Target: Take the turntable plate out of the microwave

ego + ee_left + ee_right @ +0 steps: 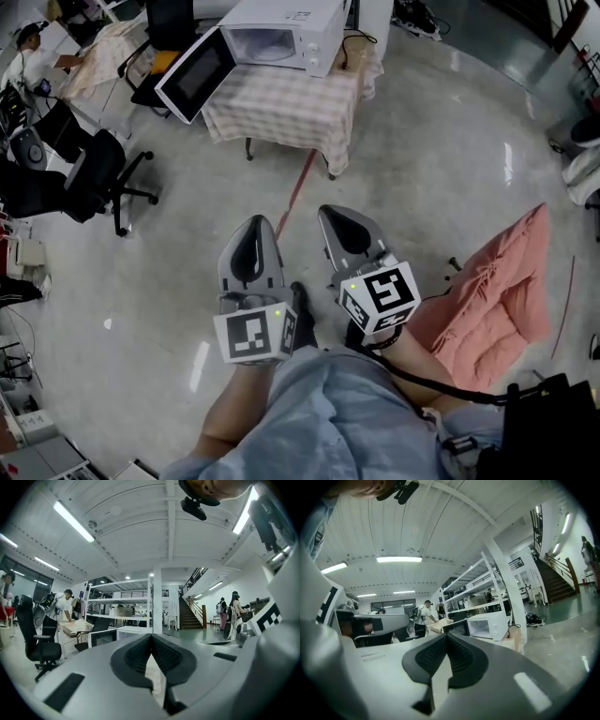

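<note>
While held near the body, side by side over the floor (422,169), gripped nothing; left gripper (253,225) jaws pressed together, right gripper (336,214) likewise closed and empty; far ahead, on the checked table (281,117), microwave (286,28) with door (195,75) swung open leftward; turntable plate not made out inside.

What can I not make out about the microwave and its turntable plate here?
- Turntable plate, head view: the cavity of the microwave is too small and pale to show it.
- Turntable plate, right gripper view: again too small.
- Microwave body, left gripper view: mostly hidden behind the shut left gripper.
</note>
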Available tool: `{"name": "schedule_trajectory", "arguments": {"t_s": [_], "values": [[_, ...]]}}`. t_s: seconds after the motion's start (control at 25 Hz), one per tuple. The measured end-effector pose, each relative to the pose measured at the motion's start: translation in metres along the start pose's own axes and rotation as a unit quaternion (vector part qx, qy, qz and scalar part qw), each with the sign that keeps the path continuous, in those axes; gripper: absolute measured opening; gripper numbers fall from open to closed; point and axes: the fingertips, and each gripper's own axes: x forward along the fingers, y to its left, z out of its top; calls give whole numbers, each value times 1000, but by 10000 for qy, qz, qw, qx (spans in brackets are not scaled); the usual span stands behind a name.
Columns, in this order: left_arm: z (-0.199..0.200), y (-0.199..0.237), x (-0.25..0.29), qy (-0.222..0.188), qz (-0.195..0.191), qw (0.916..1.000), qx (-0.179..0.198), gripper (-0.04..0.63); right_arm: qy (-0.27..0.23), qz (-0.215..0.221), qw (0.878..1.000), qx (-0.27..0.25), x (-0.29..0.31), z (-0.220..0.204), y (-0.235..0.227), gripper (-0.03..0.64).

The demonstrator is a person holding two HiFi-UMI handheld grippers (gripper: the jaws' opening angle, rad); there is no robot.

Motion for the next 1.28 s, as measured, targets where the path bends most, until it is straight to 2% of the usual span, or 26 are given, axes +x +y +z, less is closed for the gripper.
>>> {"name": "schedule_trajectory", "arguments": {"t_s": [0.28, 0.52, 0.88, 1.28], "values": [[6, 84, 56, -71, -72, 9999, -131, 8, 68, -152, 9999, -17, 96, 4, 9, -5], [20, 134, 87, -217, -138, 9993, -270, 8, 59, -190, 9997, -135, 155, 22, 21, -3], [18, 171, 120, -245, -284, 9980, -499, 8, 151, -255, 9992, -265, 208, 25, 27, -3], [13, 193, 158, -175, -255, 9989, -366, 8, 70, -202, 9997, -142, 256, 24, 10, -3]]}}
